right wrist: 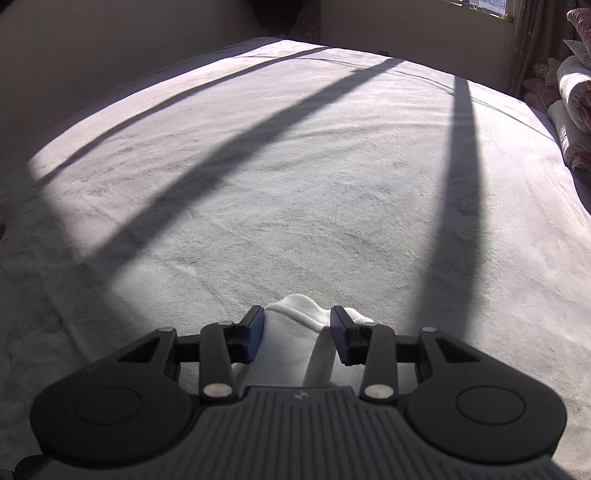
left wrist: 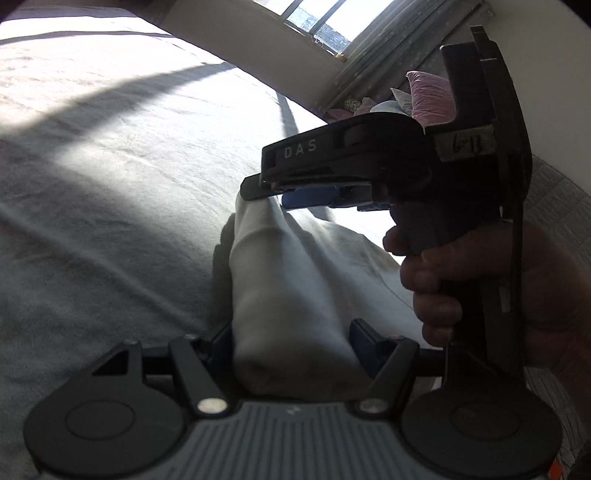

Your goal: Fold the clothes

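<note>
A white garment [left wrist: 280,280] lies on a pale grey bed cover [left wrist: 110,166], with one folded edge raised as a ridge that casts a shadow on its left. My left gripper [left wrist: 291,339] is shut on the near end of that ridge, and thick cloth fills the space between its blue pads. My right gripper [left wrist: 273,192], seen side-on and held by a hand [left wrist: 436,280], pinches the far end. In the right wrist view, my right gripper [right wrist: 297,338] has the white garment [right wrist: 291,306] between its pads, with a little cloth poking out past the tips.
The bed cover [right wrist: 295,166] stretches wide ahead, striped with sun and long shadows. Pink and grey pillows and rolled bedding [right wrist: 572,92] are piled at the right edge. A window [left wrist: 321,18] and curtain stand beyond the bed.
</note>
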A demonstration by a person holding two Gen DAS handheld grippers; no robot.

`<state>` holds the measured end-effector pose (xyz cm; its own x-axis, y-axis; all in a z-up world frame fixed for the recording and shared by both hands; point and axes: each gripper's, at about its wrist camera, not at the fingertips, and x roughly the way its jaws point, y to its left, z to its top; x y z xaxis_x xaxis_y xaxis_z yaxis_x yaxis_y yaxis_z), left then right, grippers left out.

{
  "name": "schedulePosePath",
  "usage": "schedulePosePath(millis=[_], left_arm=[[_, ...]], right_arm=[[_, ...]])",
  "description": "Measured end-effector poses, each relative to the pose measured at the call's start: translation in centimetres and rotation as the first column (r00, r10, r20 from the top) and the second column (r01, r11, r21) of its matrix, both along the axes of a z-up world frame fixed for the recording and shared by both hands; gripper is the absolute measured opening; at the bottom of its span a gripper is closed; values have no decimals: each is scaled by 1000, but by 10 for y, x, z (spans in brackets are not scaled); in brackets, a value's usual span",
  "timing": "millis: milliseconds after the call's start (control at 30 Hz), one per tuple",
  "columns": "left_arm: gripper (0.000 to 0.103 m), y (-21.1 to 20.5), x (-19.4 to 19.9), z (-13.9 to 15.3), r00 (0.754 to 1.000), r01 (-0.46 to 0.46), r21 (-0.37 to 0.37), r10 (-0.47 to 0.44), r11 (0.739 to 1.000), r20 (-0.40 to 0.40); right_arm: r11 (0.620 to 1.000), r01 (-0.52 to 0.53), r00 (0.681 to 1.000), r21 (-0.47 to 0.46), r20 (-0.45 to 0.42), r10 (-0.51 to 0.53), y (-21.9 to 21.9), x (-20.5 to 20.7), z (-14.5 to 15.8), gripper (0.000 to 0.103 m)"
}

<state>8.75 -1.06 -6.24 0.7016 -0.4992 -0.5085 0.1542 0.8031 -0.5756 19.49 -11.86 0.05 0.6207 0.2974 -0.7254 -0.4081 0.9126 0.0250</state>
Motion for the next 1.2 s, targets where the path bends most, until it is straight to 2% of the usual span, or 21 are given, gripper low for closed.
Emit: schedulePosePath(millis=[233, 300, 367, 467, 600, 733, 800, 1000, 1200], left_arm=[[72, 1, 8, 3, 999, 32, -23, -33, 999, -33], [73, 2, 10, 3, 998, 39, -33, -41, 999, -47], [74, 3, 12, 4, 997, 44, -40, -47, 998, -61], [76, 7, 18, 5, 993, 57, -72, -64, 996, -96], [76, 17, 26, 3, 987, 46, -150, -68, 988, -148], [75, 22, 29, 5, 989, 20, -171, -44, 985, -140], [75, 24, 33, 6, 990, 9, -174, -33, 985, -137], [73, 34, 39, 1, 987, -13, -245, -26, 970, -156], [72, 39, 43, -5, 986, -30, -299, -20, 954, -163]], right_arm=[[995, 83, 992, 57, 86, -87, -37, -28, 25, 51], [990, 118, 988, 83, 93, -126, -50, -39, 29, 58], [979, 161, 980, 122, 95, -173, -64, -52, 30, 69], [954, 228, 966, 194, 82, -247, -87, -71, 28, 73], [906, 311, 942, 287, 36, -335, -111, -89, 20, 74], [841, 391, 910, 373, -18, -415, -135, -106, 13, 75], [808, 413, 900, 419, -52, -433, -141, -110, 7, 76], [749, 458, 880, 479, -124, -459, -151, -116, -17, 76], [652, 506, 857, 564, -245, -454, -167, -121, -35, 76]])
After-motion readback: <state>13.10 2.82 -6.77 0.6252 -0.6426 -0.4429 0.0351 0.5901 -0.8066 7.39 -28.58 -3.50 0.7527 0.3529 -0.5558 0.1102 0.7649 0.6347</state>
